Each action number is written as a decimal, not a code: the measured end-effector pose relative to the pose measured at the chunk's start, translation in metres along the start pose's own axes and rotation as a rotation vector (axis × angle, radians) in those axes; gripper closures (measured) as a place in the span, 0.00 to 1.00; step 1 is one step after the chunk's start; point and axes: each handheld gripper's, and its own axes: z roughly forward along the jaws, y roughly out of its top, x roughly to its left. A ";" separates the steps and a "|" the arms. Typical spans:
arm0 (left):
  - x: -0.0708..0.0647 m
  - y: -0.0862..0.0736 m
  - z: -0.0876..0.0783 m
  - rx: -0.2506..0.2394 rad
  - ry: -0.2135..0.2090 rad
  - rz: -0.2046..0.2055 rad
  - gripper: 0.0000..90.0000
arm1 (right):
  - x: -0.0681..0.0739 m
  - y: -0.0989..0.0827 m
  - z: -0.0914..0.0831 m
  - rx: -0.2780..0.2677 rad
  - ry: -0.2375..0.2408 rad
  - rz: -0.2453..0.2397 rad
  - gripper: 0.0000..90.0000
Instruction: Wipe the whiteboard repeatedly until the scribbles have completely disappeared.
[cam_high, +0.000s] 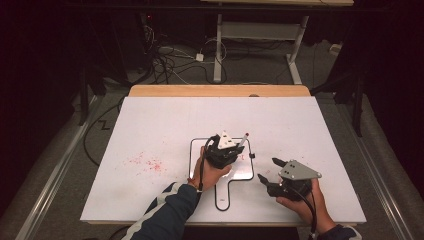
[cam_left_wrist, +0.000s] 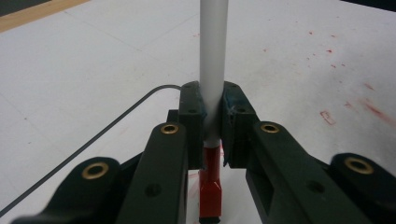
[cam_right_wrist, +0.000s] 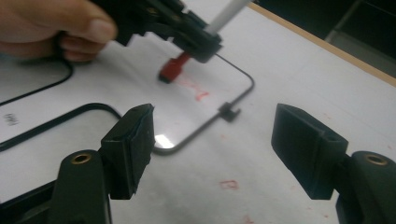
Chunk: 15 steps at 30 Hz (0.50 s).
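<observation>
The left gripper (cam_high: 231, 148) is clamped on a white marker (cam_left_wrist: 213, 60) with its red tip (cam_right_wrist: 172, 69) down on a black-rimmed whiteboard (cam_high: 193, 150) near the middle of the tabletop (cam_high: 150, 120). Red writing (cam_right_wrist: 194, 89) lies just beside the tip. The right gripper (cam_high: 270, 171) hovers with jaws wide and nothing between them, by the board's right edge, near a small black clip (cam_right_wrist: 229, 112). Red smudges (cam_high: 147, 163) mark the tabletop toward its left edge.

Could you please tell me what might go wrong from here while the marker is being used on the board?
1. The left tool pinches the marker near its red tip; pressing could make it slip or tilt.
2. Red marks already lie on the table beyond the board; strokes may stray again.
3. The right tool hangs open beside the board, which could slide.
</observation>
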 end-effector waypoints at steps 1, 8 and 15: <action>-0.002 0.000 0.001 -0.002 -0.009 -0.001 0.88 | -0.003 -0.001 0.002 0.002 -0.006 0.013 0.34; -0.018 0.000 0.003 -0.001 -0.049 0.059 0.88 | -0.009 0.002 0.007 -0.006 -0.015 0.035 0.35; 0.004 -0.005 -0.007 -0.007 -0.007 0.007 0.88 | -0.012 0.011 0.010 -0.063 0.025 0.126 0.40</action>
